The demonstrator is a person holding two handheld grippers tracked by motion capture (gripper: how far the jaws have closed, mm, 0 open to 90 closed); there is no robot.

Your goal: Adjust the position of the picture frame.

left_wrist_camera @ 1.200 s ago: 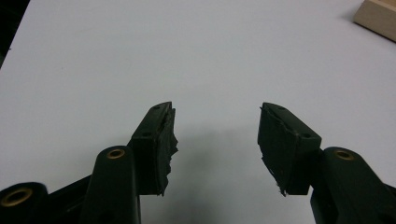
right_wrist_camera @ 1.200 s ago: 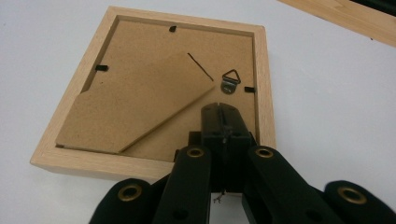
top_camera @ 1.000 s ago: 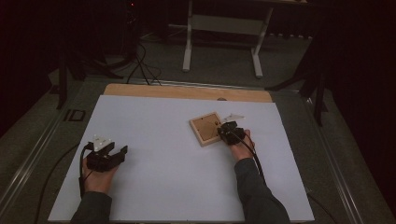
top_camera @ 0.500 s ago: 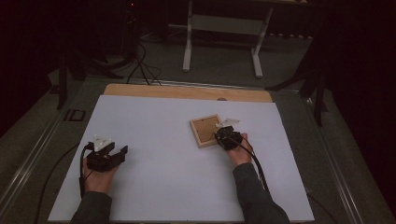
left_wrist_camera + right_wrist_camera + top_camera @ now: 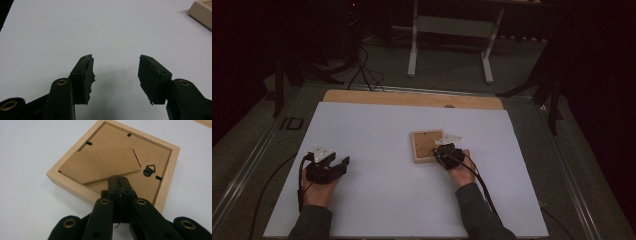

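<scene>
Our right black gripper pressed closed over the face-down square pale-wood picture frame with brown fibreboard backing, our left black gripper wide, ragged pads, over the matte white table sheet.

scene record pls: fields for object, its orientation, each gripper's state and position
object: wooden picture frame
orientation: lying flat, back side up, brown backing board and black hanger ring showing
surface: white table
right gripper: jaws closed together, tips over the backing board at the frame's near edge; whether they pinch anything cannot be told
left gripper: jaws open, nothing between them, resting on the table well left of the frame
other items: metal stand on the floor beyond the table
</scene>
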